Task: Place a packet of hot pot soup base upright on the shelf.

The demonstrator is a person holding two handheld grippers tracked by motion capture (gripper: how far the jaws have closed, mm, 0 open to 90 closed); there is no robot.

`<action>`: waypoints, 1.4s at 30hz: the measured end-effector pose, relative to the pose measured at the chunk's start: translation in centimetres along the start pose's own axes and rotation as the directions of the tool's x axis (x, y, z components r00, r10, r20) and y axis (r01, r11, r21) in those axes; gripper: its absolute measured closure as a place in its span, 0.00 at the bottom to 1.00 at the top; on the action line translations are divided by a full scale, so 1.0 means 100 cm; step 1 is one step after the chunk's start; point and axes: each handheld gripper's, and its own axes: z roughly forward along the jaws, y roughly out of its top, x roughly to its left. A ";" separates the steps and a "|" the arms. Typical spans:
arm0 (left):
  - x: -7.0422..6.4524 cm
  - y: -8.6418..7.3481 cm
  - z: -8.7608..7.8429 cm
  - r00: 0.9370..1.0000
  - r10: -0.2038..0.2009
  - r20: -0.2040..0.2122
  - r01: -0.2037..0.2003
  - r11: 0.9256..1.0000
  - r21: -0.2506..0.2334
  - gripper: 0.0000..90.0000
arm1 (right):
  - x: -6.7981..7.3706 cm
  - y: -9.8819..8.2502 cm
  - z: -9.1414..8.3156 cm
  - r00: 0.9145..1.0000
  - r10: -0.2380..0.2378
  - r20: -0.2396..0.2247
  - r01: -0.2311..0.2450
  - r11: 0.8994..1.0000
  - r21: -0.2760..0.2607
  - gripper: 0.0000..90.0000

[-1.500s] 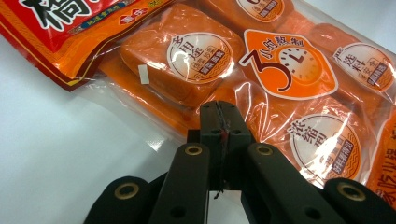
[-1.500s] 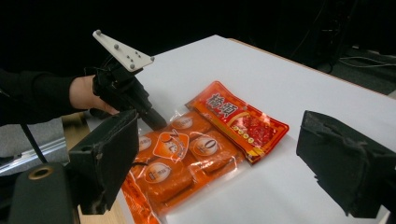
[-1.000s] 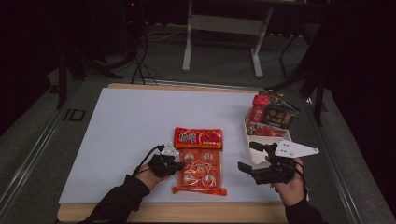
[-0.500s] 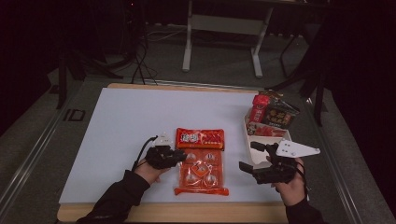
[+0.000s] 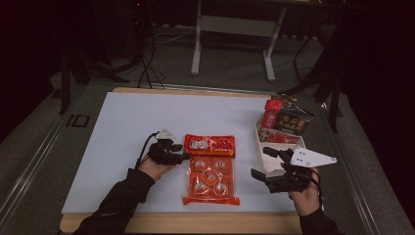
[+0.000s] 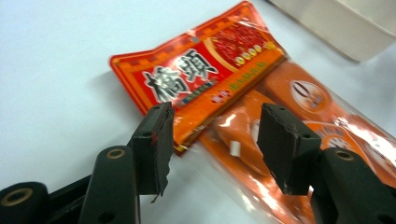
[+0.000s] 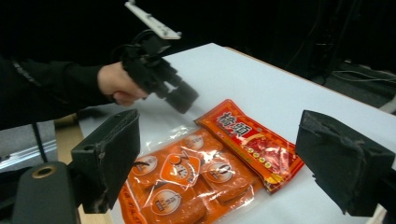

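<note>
An orange snack pack point(image 5: 211, 169) with a red header lies flat on the white mat point(image 5: 132, 127) near the front edge. My left gripper point(image 5: 185, 156) hovers at the pack's upper left corner. Its jaws have just been opening and now stand apart in the left gripper view point(image 6: 212, 140). The pack's clear edge point(image 6: 261, 93) lies under the gap, and the pads do not press on it. To the right of the pack, my right gripper point(image 5: 262, 163) is open wide with nothing between its fingers. In the right gripper view point(image 7: 219, 158) it looks across the pack point(image 7: 205, 163) at the left gripper point(image 7: 180, 98).
A white tray point(image 5: 274, 147) stands at the right of the mat, just behind my right gripper. It holds a red packet point(image 5: 270, 117) and a dark packet point(image 5: 292, 121). The mat's left and far parts are bare. Metal frame legs stand on the floor beyond the table.
My left gripper has moved away from the front edge along the pack's left side, lifted slightly, and opened its jaws. The right gripper and the pack have stayed put.
</note>
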 end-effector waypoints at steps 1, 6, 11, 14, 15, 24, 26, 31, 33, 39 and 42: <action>0.003 0.001 0.001 1.000 -0.004 -0.011 0.004 1.000 -0.002 0.51 | 0.000 0.000 0.000 1.000 0.000 -0.004 0.000 1.000 -0.002 0.15; 0.015 0.007 0.012 0.999 -0.012 -0.041 0.012 1.000 0.013 0.51 | 0.000 -0.001 0.002 1.000 -0.003 0.022 0.003 1.000 0.017 0.14; 0.027 0.009 0.025 0.997 -0.035 -0.066 0.037 0.999 0.036 0.51 | 0.001 -0.002 0.002 0.999 0.002 0.035 -0.003 1.000 0.015 0.14; 0.035 0.009 0.033 0.996 -0.049 -0.069 0.053 0.997 0.051 0.49 | 0.001 -0.002 0.002 0.999 0.005 0.036 -0.006 1.000 0.014 0.14; 0.036 0.009 0.035 0.996 -0.055 -0.068 0.059 0.997 0.050 0.49 | 0.001 -0.003 0.003 0.999 0.010 0.031 -0.011 1.000 0.017 0.14; 0.039 0.010 0.050 0.998 -0.064 -0.020 0.065 0.996 0.069 0.56 | 0.000 -0.004 0.005 1.000 0.014 0.021 -0.015 0.999 0.029 0.14; 0.036 0.011 0.053 0.998 -0.056 0.009 0.055 0.995 0.083 0.62 | 0.000 -0.004 0.006 1.000 0.013 0.022 -0.013 0.999 0.032 0.14; 0.027 0.013 0.058 0.997 -0.055 0.046 0.050 0.994 0.100 0.77 | 0.001 -0.003 0.006 1.000 0.009 0.016 -0.010 0.999 0.034 0.14; 0.023 0.015 0.058 0.998 -0.047 0.044 0.042 0.994 0.104 0.84 | 0.001 -0.003 0.007 1.000 0.012 0.014 -0.013 0.999 0.034 0.14; 0.016 0.019 0.051 1.000 -0.014 0.010 0.013 0.996 0.090 0.98 | 0.001 -0.004 0.007 1.000 0.017 0.007 -0.018 1.000 0.026 0.14; 0.012 0.021 0.044 1.000 -0.007 0.012 0.006 0.998 0.055 0.99 | 0.000 -0.003 0.005 1.000 0.020 0.009 -0.020 1.000 0.005 0.14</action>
